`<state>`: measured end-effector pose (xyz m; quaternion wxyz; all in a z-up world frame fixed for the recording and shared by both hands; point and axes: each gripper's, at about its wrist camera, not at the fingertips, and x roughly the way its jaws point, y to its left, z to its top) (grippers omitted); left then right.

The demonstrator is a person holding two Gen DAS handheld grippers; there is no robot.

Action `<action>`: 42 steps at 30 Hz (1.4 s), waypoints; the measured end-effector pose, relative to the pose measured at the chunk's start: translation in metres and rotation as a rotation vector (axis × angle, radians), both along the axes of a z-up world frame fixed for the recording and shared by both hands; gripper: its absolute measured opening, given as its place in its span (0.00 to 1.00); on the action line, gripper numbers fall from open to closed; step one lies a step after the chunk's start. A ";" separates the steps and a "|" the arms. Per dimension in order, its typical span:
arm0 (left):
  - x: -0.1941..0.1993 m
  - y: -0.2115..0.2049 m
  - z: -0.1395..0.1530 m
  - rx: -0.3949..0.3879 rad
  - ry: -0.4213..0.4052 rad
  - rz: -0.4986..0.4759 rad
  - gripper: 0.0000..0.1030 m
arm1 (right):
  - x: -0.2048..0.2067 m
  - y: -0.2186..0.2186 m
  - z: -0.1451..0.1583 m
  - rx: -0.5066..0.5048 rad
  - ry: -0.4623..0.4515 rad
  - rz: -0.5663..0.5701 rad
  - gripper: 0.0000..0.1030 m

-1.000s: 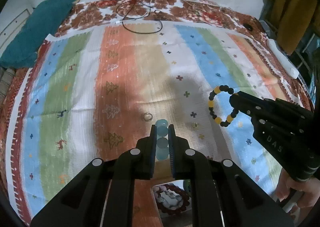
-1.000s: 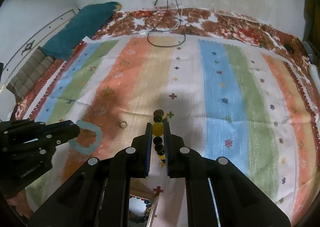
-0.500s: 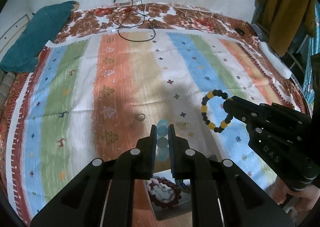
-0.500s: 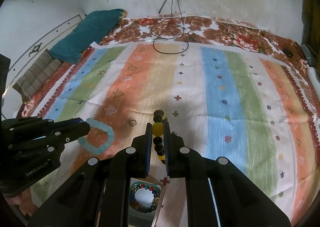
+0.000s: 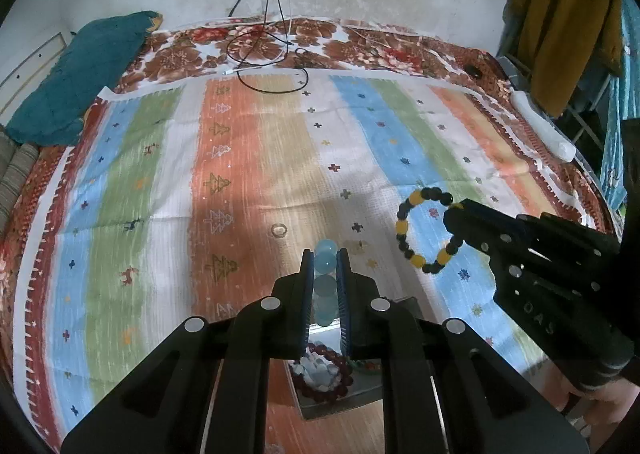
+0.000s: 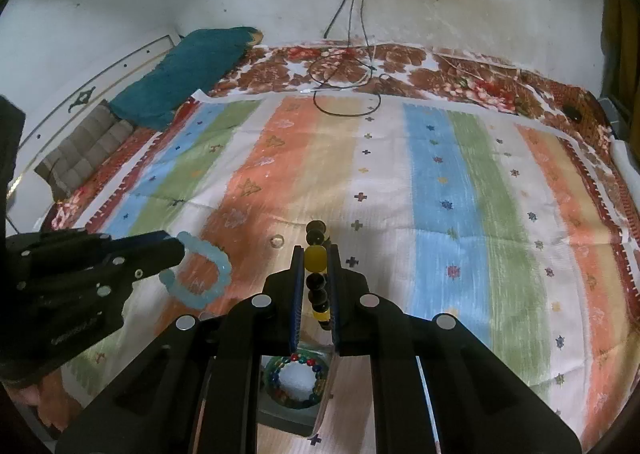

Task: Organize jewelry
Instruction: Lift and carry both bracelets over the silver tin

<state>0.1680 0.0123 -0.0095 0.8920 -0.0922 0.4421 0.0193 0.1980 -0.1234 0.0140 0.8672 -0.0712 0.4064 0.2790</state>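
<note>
My left gripper [image 5: 325,259] is shut on a pale blue bead bracelet [image 5: 325,260], which hangs as a loop [image 6: 200,274] in the right wrist view. My right gripper [image 6: 316,254] is shut on a black and yellow bead bracelet [image 6: 316,258], seen as a hanging loop [image 5: 420,230] in the left wrist view. Both are held above the striped cloth. A small ring [image 5: 279,230] lies on the cloth just ahead of the left fingers. Below the grippers sits an open box [image 5: 316,406] holding a dark red bracelet [image 5: 324,370] and a multicoloured bracelet [image 6: 296,378].
The striped cloth [image 5: 240,174] covers a bed with a floral sheet [image 5: 360,46]. A teal pillow [image 5: 80,70] lies at the far left. Cables [image 5: 272,54] run from the wall onto the bed. Clothes [image 5: 568,22] hang at the right, with a white object [image 5: 544,130] below them.
Both grippers have risen and drawn back with their bracelets. The box with bracelets has come further into view beneath them. The ring stays on the cloth.
</note>
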 end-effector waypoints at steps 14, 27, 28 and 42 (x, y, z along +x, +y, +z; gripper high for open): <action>-0.017 -0.008 0.003 -0.002 -0.007 -0.012 0.10 | -0.021 -0.001 0.004 0.003 -0.017 0.023 0.12; -0.030 -0.012 0.003 0.002 -0.015 -0.024 0.10 | -0.038 -0.008 0.002 0.002 -0.005 0.036 0.12; -0.032 -0.013 0.004 0.007 -0.014 -0.026 0.10 | -0.039 -0.008 0.002 0.003 -0.002 0.041 0.12; -0.050 -0.023 0.000 0.031 -0.013 -0.050 0.11 | -0.053 -0.011 -0.003 -0.006 0.020 0.065 0.12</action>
